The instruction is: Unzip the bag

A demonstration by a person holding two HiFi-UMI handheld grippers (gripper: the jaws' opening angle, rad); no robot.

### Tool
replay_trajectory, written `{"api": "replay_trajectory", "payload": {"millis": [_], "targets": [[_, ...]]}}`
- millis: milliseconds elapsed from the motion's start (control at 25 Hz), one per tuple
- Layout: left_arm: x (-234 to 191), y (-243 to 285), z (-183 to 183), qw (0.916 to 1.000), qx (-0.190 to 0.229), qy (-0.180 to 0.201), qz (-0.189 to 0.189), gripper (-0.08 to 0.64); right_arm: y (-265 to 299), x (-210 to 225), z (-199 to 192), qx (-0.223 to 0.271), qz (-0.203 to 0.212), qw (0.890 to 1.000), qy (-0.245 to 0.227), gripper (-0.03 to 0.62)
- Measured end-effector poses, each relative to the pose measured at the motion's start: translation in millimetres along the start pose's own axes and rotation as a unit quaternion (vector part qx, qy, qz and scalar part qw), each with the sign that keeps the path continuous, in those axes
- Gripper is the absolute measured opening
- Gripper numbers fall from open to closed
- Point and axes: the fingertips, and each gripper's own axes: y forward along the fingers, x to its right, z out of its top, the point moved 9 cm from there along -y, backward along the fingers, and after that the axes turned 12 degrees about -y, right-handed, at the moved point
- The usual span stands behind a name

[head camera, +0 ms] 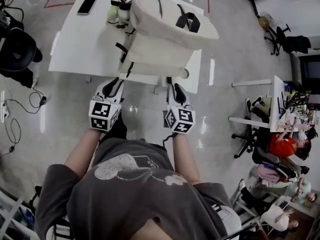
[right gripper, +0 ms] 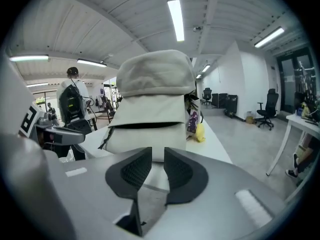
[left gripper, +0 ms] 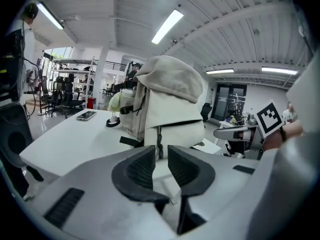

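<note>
Risk: unbraced, the bag (head camera: 165, 34) may slide or tip off the bench (head camera: 75, 44) when its dark pull tab (left gripper: 160, 141) is tugged. Left claw (head camera: 114, 86) and right claw (head camera: 176, 90): narrowly spread, empty, just short of the bag. Bag: cream, upright, black straps, at the bench's near edge.

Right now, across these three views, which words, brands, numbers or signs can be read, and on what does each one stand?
None can be read in any view.
On the left gripper and right gripper: black-and-white square markers only, no letters.
On the grey T-shirt: pale print, no legible letters.
On the cream backpack: no brand label visible.
On the smartphone: dark screen, nothing shown.
</note>
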Motion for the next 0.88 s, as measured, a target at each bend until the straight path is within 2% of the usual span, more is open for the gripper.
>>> {"api": "replay_trajectory", "payload": {"millis": [160, 240, 400, 600, 880], "targets": [[58.3, -23.8, -56.5, 1.0000, -0.003, -0.005, 0.001, 0.077, -65.9, 18.0, -34.7, 0.026, 0.018, 0.999, -0.016, 0.066], [86.4, -36.4, -73.5, 1.0000, 0.003, -0.005, -0.002, 0.061, -103.0, 32.0, -49.7, 0.032, 0.014, 0.999, -0.019, 0.052], [134.7, -63.4, -91.2, 0.9998, 0.016, 0.010, -0.003, 0.055, -168.6, 57.9, -76.6, 0.038, -0.015, 0.999, 0.008, 0.044], [190.0, -96.7, -116.1, 0.9992, 0.025, 0.030, 0.005, 0.054, -241.7, 82.9, -106.6, 0.050, -0.026, 0.998, 0.018, 0.025], [227.5, -129.5, -140.5, 0.9991, 0.025, 0.012, 0.033, 0.046, -287.6, 97.9, -145.7, 0.037, -0.024, 0.998, 0.054, 0.000]]}}
